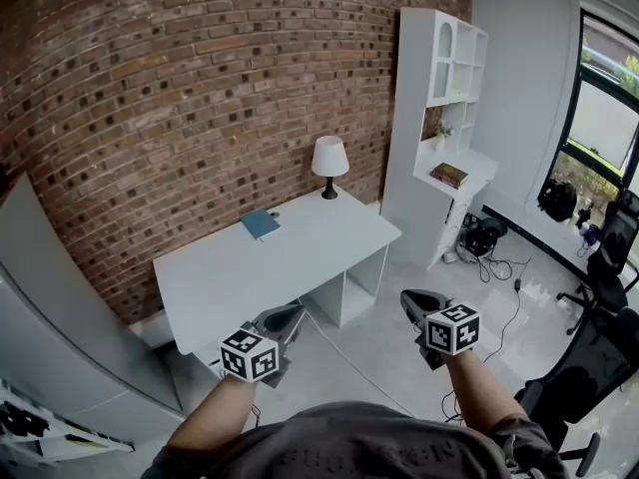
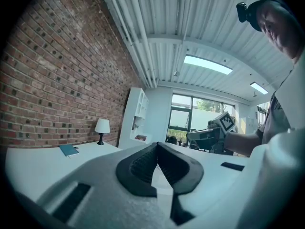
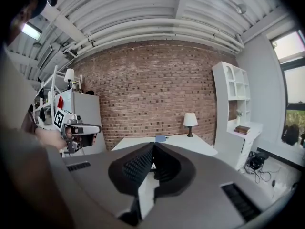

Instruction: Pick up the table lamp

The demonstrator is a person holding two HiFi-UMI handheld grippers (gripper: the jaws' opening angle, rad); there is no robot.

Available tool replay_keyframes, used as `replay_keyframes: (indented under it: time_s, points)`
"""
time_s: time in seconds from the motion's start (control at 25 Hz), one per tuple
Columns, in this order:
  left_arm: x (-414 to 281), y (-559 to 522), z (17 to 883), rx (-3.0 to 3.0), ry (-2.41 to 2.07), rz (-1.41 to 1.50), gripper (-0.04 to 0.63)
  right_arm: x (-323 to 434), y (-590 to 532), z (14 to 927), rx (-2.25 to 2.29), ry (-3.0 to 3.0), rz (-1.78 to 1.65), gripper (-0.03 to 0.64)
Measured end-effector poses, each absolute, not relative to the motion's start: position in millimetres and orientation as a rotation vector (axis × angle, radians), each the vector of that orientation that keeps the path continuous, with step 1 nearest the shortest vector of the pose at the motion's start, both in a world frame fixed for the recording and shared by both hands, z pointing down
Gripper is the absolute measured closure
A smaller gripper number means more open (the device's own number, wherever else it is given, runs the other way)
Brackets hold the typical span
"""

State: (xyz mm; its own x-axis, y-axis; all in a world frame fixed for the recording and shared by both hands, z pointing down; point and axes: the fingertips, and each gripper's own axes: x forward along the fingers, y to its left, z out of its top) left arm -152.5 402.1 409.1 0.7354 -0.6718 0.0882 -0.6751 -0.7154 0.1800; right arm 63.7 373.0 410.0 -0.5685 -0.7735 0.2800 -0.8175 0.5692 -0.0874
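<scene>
The table lamp (image 1: 329,164), white shade on a thin black stem and base, stands at the far right corner of the white desk (image 1: 250,272) against the brick wall. It also shows small in the left gripper view as the lamp (image 2: 101,129) and in the right gripper view as the lamp (image 3: 190,122). My left gripper (image 1: 283,319) hangs before the desk's near edge, shut and empty. My right gripper (image 1: 417,304) is over the floor right of the desk, its jaw tips together, nothing held. Both are well short of the lamp.
A blue book (image 1: 261,225) lies on the desk left of the lamp. A tall white shelf unit (image 1: 444,128) stands right of the desk. Cables (image 1: 499,267) and a black office chair (image 1: 599,347) are on the floor at right. A grey cabinet (image 1: 60,317) is at left.
</scene>
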Motion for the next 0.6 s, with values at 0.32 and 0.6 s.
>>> replay_keyframes:
  time_s: [0.32, 0.6]
  points:
    - [-104, 411, 414, 2.718, -1.121, 0.002, 0.594, 117, 377, 413, 1.334, -2.577, 0.279, 0.623]
    - [-65, 407, 429, 2.707, -1.103, 0.035, 0.594, 154, 369, 426, 1.344, -2.569, 0.304, 0.623]
